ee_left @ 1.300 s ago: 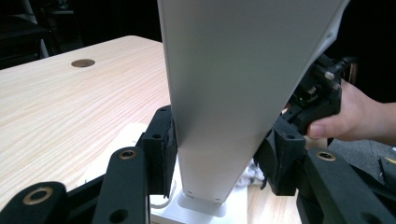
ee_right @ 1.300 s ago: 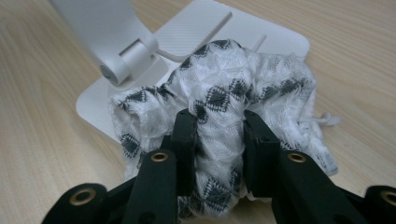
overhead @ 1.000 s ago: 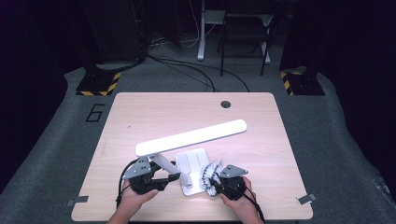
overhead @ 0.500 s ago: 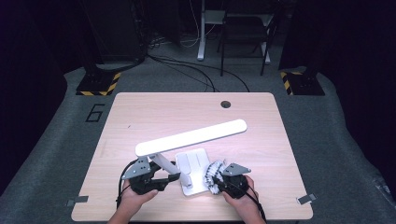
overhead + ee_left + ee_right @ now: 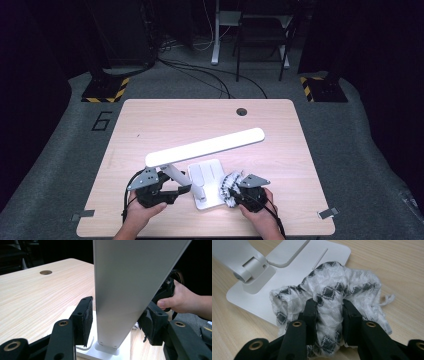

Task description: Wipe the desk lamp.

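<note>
Lamp: white desk lamp standing near the front of the table, arm slanting up.
Left gripper: jaws astride the lamp arm, just been opening, pads off it.
Right gripper: jaws clamped on a patterned cloth.
Cloth: bunched over the lamp base's edge.

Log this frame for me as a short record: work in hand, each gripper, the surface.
work: wiping a white desk lamp with a patterned cloth
left gripper: jaws either side of the lamp's arm, just been opening, gap at the left pad
right gripper: shut on the cloth, at the lamp's base
surface: wooden table
</note>
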Tool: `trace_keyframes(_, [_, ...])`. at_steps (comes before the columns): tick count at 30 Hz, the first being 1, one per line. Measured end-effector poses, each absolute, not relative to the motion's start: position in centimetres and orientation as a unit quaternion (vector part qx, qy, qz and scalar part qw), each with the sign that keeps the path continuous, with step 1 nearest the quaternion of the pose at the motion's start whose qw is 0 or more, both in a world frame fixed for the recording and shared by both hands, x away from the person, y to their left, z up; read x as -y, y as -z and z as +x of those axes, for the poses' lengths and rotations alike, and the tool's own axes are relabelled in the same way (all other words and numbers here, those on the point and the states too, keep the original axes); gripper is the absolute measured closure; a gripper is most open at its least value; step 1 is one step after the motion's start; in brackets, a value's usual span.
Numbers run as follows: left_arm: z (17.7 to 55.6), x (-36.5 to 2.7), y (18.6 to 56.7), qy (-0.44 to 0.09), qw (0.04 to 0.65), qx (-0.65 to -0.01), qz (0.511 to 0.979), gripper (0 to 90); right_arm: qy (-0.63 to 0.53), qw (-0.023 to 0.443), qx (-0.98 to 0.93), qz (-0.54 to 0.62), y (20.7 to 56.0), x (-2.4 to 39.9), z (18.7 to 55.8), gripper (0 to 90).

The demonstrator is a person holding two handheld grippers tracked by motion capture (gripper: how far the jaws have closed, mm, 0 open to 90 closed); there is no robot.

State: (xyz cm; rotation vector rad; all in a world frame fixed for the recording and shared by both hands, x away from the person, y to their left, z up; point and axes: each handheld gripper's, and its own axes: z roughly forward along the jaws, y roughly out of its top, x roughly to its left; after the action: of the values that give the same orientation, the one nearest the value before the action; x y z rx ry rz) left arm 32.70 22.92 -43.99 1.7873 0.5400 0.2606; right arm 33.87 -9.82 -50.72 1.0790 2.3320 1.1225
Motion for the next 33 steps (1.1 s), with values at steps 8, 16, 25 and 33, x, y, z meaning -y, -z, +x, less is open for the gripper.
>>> trace_keyframes(8, [32.6, -23.7, 42.4, -0.098, 0.604, -0.244, 0.753, 45.6, -0.398, 0.167, -0.816, 0.384, 50.8, 9.9, 33.8, 68.7])
trace_keyframes(16, [32.3, -24.5, 40.8, -0.083, 0.617, -0.246, 0.743, 45.5, -0.402, 0.164, -0.815, 0.383, 50.9, 9.9, 33.8, 68.6])
trace_keyframes(25, [31.7, -24.7, 39.1, -0.094, 0.613, -0.245, 0.745, 45.3, -0.403, 0.161, -0.812, 0.391, 50.9, 10.0, 33.7, 68.4])
trace_keyframes(33, [31.6, -25.2, 38.0, -0.1, 0.614, -0.243, 0.745, 45.3, -0.403, 0.162, -0.812, 0.39, 50.9, 10.0, 33.8, 68.3])
